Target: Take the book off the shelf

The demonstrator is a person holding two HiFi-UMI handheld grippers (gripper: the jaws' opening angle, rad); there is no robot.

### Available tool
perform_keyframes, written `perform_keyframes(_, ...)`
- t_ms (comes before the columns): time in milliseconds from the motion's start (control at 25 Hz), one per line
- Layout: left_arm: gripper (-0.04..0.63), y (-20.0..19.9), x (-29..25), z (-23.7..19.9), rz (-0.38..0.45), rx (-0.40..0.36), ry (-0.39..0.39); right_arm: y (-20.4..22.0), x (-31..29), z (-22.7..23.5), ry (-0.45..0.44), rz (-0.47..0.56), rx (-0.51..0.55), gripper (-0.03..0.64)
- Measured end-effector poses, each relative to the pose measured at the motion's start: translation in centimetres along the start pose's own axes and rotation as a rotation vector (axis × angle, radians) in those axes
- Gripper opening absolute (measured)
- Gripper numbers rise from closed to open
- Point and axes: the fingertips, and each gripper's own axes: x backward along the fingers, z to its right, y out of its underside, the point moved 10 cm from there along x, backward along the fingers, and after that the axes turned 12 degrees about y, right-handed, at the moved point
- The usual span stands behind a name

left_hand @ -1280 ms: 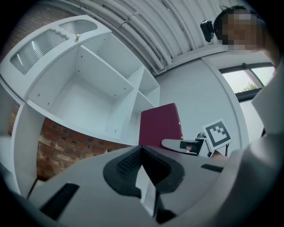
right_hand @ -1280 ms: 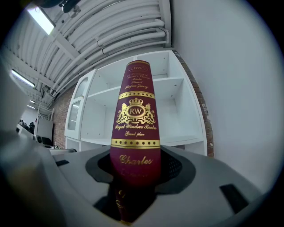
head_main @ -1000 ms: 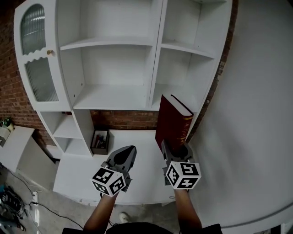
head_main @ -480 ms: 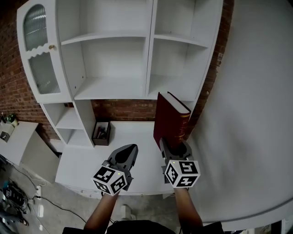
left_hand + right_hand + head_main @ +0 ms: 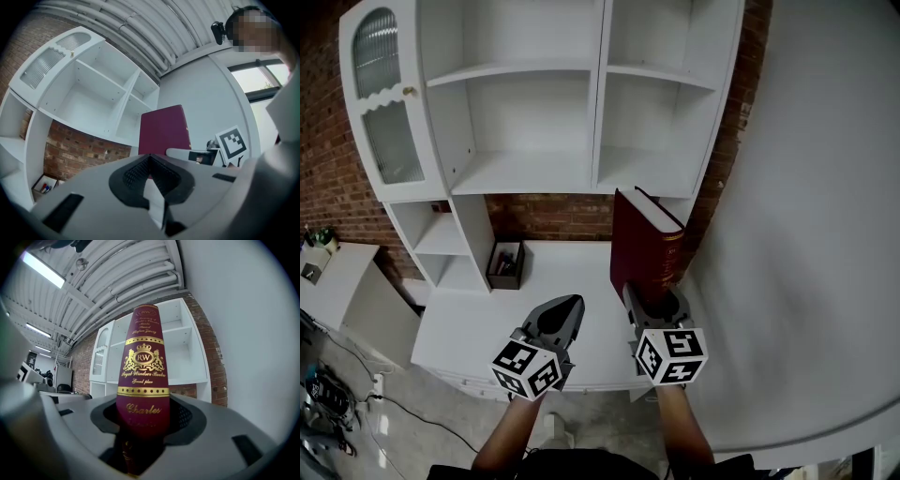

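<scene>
The book (image 5: 642, 246), dark red with gold print on its spine, stands upright just right of centre in the lower half of the head view. Its near end is gripped by the right gripper (image 5: 651, 298). In the right gripper view the spine fills the gap, with a jaw pressed on each cover.

Just left of it is the left gripper (image 5: 566, 306), its jaws closed together on nothing and not touching the book.

Under both lies a white desk top (image 5: 469, 328). Its front edge runs below the grippers, and the floor (image 5: 337, 412) with cables shows at the lower left corner. Open desk surface spreads left of the book.

Farther back, left of centre, a small box (image 5: 506, 266) sits at the foot of the white shelf unit (image 5: 534, 178). The book is in front of the unit and in none of its compartments. Its top far corner overlaps the lower edge of the right-hand compartment. A brick wall (image 5: 546, 217) shows under that shelf.

A plain white wall (image 5: 806, 234) fills the right side, near the book's right face.
</scene>
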Motion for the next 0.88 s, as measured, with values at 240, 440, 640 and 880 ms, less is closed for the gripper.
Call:
perform_keyframes(240, 0.015, 0.3, 0.2, 1.3, 0.002, -0.002, -0.007, 0.2, 0.9, 0.2, -0.016, -0.001, -0.002, 0.236)
perform_keyframes(440, 0.017, 0.4, 0.4, 2.1, 0.003, -0.004, -0.004, 0.1, 1.6, 0.1, -0.017, 0.006, -0.005, 0.236)
perform_keyframes(640, 0.017, 0.4, 0.4, 2.8, 0.003, -0.006, 0.004, 0.0, 2.3, 0.2, -0.018, 0.009, -0.004, 0.236)
perform_keyframes(880, 0.015, 0.5, 0.7, 3.1, 0.006, -0.009, 0.005, 0.2, 2.7, -0.1, -0.024, 0.014, -0.004, 0.236)
